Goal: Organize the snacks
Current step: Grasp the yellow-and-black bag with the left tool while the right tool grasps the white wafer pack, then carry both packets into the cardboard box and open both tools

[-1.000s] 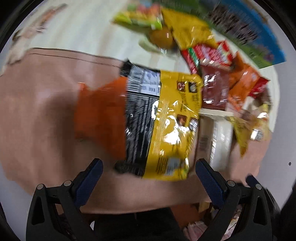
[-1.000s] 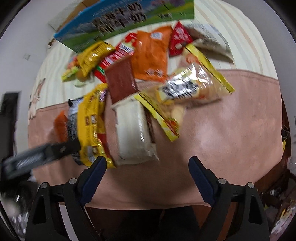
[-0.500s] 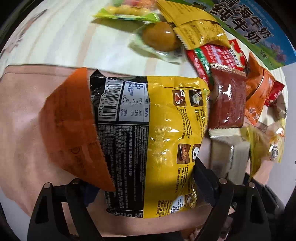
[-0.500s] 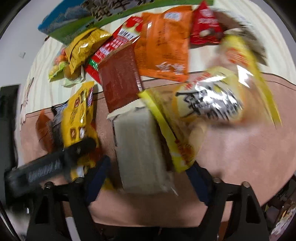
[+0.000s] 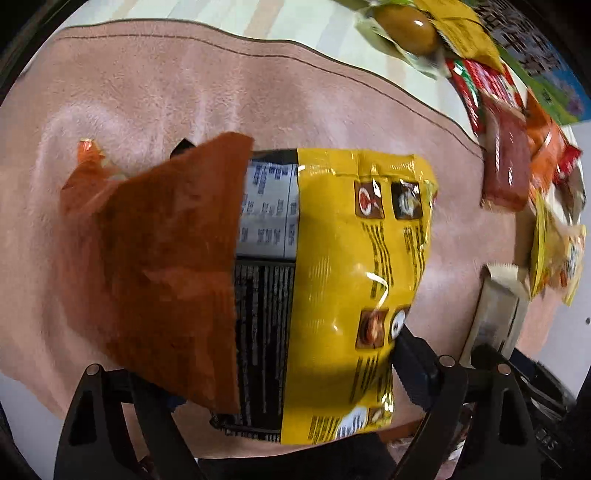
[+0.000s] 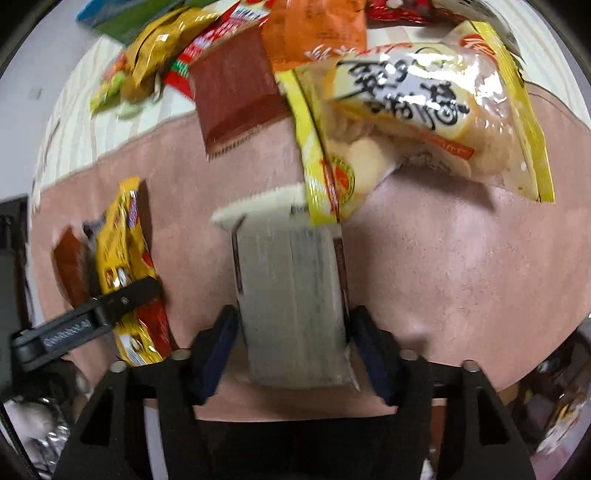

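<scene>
We look down on a bed or wide surface spread with a soft pink blanket (image 5: 184, 92), its far edge finished with a dark stitched line. Beyond that edge we see a pale sheet (image 5: 280, 22) with faint cream and green stripes. A plain white wall (image 6: 22, 74) shows at the left of the right wrist view. Light glares softly on the blanket's nap
</scene>
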`<state>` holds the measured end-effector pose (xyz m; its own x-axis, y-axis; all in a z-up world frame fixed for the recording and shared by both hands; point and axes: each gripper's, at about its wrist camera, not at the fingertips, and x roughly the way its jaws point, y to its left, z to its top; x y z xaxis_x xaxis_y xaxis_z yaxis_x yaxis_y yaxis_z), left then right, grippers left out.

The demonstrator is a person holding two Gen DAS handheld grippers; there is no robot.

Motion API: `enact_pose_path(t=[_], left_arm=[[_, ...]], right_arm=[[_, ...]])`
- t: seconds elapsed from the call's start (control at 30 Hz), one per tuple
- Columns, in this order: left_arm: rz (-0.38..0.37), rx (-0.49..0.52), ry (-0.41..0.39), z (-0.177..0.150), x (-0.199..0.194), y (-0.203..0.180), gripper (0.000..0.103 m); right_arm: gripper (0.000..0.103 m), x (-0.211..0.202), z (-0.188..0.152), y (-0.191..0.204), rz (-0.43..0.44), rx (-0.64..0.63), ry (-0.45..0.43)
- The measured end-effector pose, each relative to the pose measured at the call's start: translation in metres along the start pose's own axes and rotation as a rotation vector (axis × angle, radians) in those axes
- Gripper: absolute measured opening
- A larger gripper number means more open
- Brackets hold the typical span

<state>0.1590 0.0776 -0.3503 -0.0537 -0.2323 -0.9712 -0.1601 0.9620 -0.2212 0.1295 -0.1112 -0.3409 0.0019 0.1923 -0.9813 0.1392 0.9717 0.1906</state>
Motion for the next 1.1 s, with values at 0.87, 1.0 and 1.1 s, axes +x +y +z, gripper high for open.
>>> enact_pose_path(t=[0.87,1.0,1.1], left_arm=[[-0.106,0.05,-0.198,-0.023,-0.191,-0.058,0.086],[-0.12,0.051,-0.249,0.003,-0.224,-0.066,0.086],[-0.123,0.034,-0.257,0.017,-0.231,-0.074,0.086]], right_arm=[[0.055,-0.097,0.014,0.013,0.176,-0.034,-0.129],[0.052,-0.128,0.027,0.004,0.216,-0.067,-0.178],[0.051,-0.132,0.043,0.005,0.209,-0.084,-0.197]])
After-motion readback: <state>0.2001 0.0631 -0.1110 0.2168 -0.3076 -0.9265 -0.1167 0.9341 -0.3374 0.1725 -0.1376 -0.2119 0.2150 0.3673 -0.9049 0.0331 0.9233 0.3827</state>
